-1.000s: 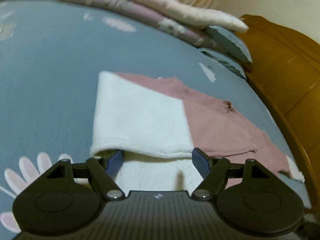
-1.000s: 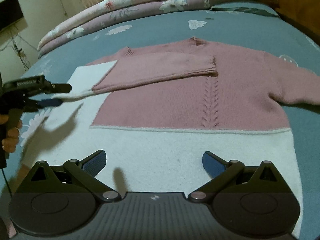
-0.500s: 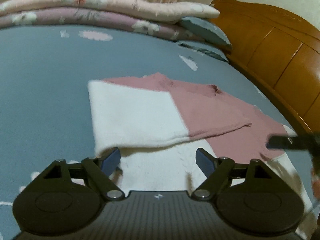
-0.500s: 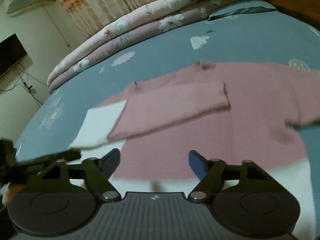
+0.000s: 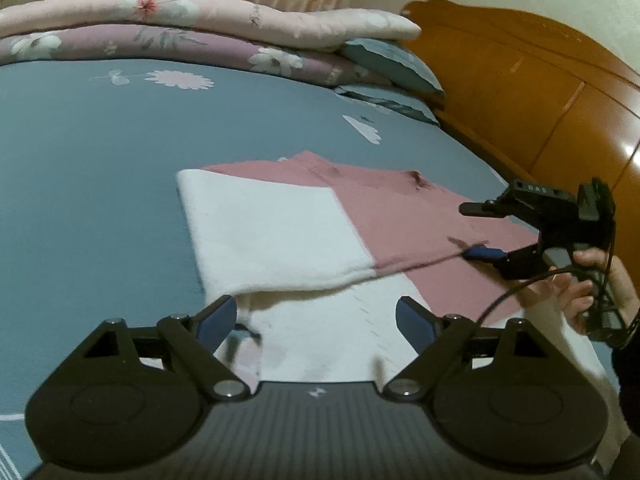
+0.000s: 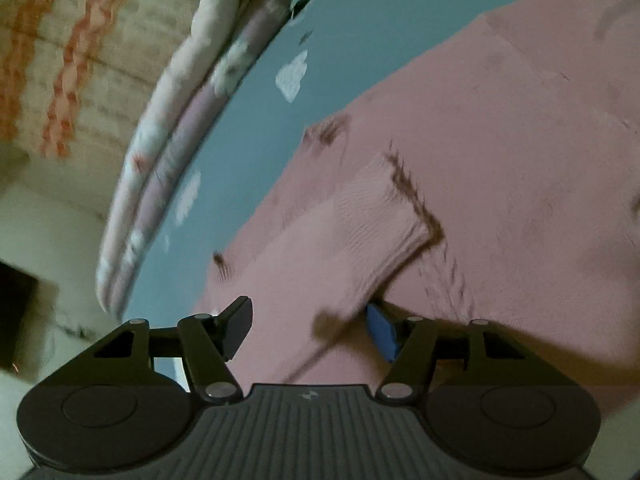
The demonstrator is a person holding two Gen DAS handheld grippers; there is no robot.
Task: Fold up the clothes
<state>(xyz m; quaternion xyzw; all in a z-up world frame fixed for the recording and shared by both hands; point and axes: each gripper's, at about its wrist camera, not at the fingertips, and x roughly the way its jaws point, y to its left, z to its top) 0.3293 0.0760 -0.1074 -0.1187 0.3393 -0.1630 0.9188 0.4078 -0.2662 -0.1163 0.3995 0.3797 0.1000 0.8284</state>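
While both grippers, left (image 5: 316,316) and right (image 6: 310,330), stood wide and empty, the right's lower finger lay beside the sweater's (image 5: 304,236) folded sleeve cuff (image 6: 384,220); snagging it could undo the fold.

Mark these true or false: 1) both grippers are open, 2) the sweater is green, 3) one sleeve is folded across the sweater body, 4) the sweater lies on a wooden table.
1) True. The left gripper and right gripper both have their jaws apart.
2) False. The sweater is pink and white.
3) True. The folded sleeve lies over the pink body.
4) False. It lies on a blue bedsheet.
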